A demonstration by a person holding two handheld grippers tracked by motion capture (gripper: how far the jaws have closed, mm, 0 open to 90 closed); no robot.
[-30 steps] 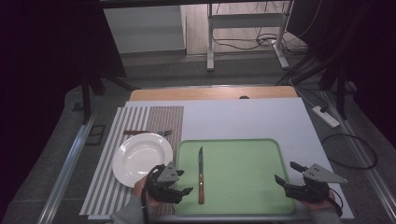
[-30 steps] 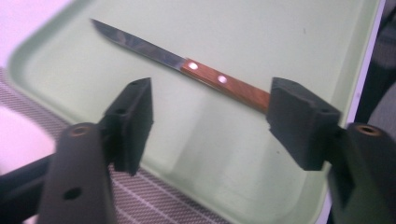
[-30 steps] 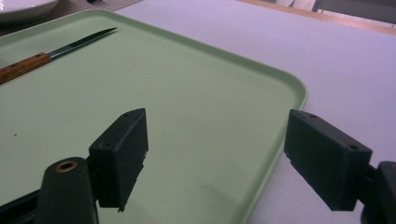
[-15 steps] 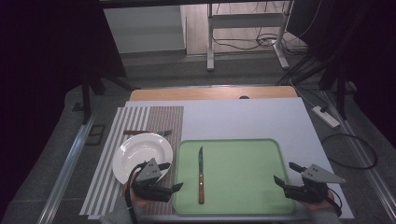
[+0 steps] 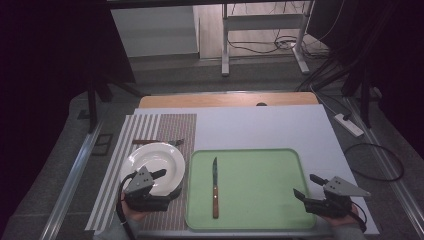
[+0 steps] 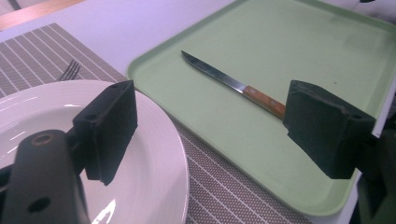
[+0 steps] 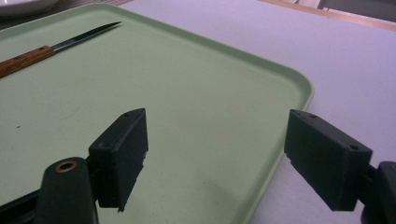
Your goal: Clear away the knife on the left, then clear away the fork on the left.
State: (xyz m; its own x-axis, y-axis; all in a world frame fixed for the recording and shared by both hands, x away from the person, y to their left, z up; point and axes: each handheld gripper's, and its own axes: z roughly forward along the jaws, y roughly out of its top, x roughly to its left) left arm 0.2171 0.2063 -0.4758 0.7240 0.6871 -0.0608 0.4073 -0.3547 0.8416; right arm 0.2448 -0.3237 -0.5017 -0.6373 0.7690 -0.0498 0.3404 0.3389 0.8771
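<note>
Work in hand: laying a place setting; the knife (image 5: 215,186) is judged to be the item concerned, since it lies nearest the left hand-held gripper (image 5: 161,182).
Knife location: flat on the green tray (image 5: 260,210), left of the tray's middle, blade pointing away from the person, wooden handle toward the near edge. It touches neither gripper.
Left hand-held gripper: jaws have just been opening and now stand wide, nothing between the pads. It hangs over the near rim of the white plate (image 5: 150,159), jaws pointing toward the tray; in the left gripper view the knife handle (image 6: 264,100) lies beyond its right pad.
Right hand-held gripper (image 5: 306,187): jaws spread wide and empty, hovering at the tray's near right corner, well apart from the knife. Judged to be parked, leaving the tray free for the other hand.
Plate: rests on the striped placemat (image 5: 177,131), just beside the tray's left edge.
Fork (image 5: 159,142): lies on the placemat behind the plate, tines toward the tray.
Table (image 5: 260,125): white surface carrying both placemat and tray.
Placement rationale: handle toward the person gives a clear grip away from the blade.
</note>
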